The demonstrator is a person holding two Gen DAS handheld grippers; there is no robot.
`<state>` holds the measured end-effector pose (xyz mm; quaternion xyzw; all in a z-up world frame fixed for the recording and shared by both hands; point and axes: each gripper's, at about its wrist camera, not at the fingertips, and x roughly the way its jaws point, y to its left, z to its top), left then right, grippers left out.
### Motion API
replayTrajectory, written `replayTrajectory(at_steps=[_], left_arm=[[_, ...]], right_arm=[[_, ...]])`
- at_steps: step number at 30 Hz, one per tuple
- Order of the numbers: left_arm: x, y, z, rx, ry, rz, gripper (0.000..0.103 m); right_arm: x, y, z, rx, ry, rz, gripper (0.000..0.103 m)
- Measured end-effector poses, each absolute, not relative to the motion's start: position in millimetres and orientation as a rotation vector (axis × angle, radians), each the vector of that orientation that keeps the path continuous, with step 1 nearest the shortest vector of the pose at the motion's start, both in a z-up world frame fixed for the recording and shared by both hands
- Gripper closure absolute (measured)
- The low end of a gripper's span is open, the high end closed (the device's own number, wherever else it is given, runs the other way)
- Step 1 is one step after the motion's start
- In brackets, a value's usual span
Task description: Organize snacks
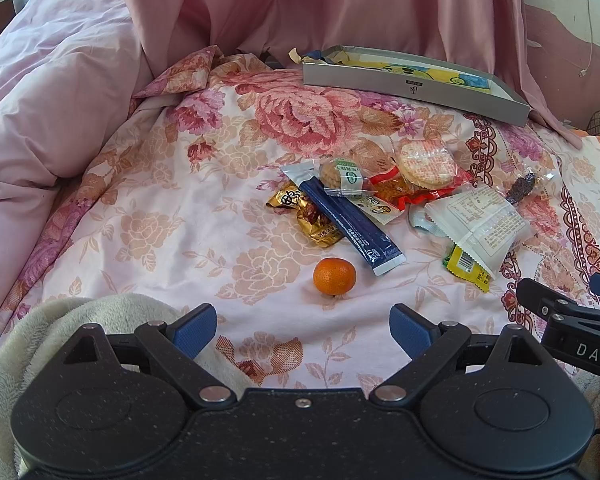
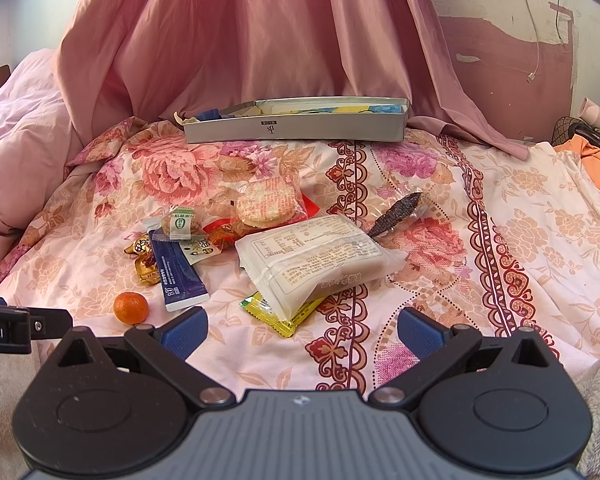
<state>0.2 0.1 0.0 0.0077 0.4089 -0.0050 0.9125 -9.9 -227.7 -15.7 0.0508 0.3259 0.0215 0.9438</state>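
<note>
A pile of snacks lies on the floral bedsheet (image 1: 148, 216): a small orange (image 1: 334, 275), a dark blue stick pack (image 1: 350, 226), a gold wrapped sweet (image 1: 308, 216), round rice crackers (image 1: 425, 162), a white packet (image 1: 480, 224) and a yellow packet (image 1: 470, 268). A shallow grey box (image 1: 412, 88) stands open behind them. My left gripper (image 1: 303, 330) is open and empty just short of the orange. My right gripper (image 2: 302, 330) is open and empty just short of the white packet (image 2: 312, 256) and yellow packet (image 2: 284, 316). The orange (image 2: 131, 307) lies at its left.
A pink quilt (image 1: 48, 100) is heaped at the left and a pink curtain (image 2: 240, 40) hangs behind the grey box (image 2: 296, 124). A dark wrapped strip (image 2: 398, 214) lies right of the pile. Orange cloth (image 2: 596, 164) is at the far right. A fleece blanket (image 1: 60, 320) lies under my left gripper.
</note>
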Motion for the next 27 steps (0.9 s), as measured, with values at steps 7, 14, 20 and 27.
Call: replayTrajectory(at_steps=[7,14,20,27], left_arm=[[0.2,0.1,0.0,0.015,0.843,-0.011,0.009],[0.2,0.1,0.0,0.015,0.844,-0.011,0.009],[0.1,0.0,-0.1,0.015,0.847,-0.011,0.009],[1.1,-0.5,-4.9,0.015,0.857,-0.008,0.009]], right_arm=[[-9.9,-227.7,-15.7,0.104,0.665,0.044,0.0],[-9.7,-227.8,-15.7,0.104,0.665,0.044,0.0],[-9.3,-227.5,-15.8,0.105,0.667,0.044,0.0],[-10.3,-226.7,-16.0,0.107,0.673,0.05,0.0]])
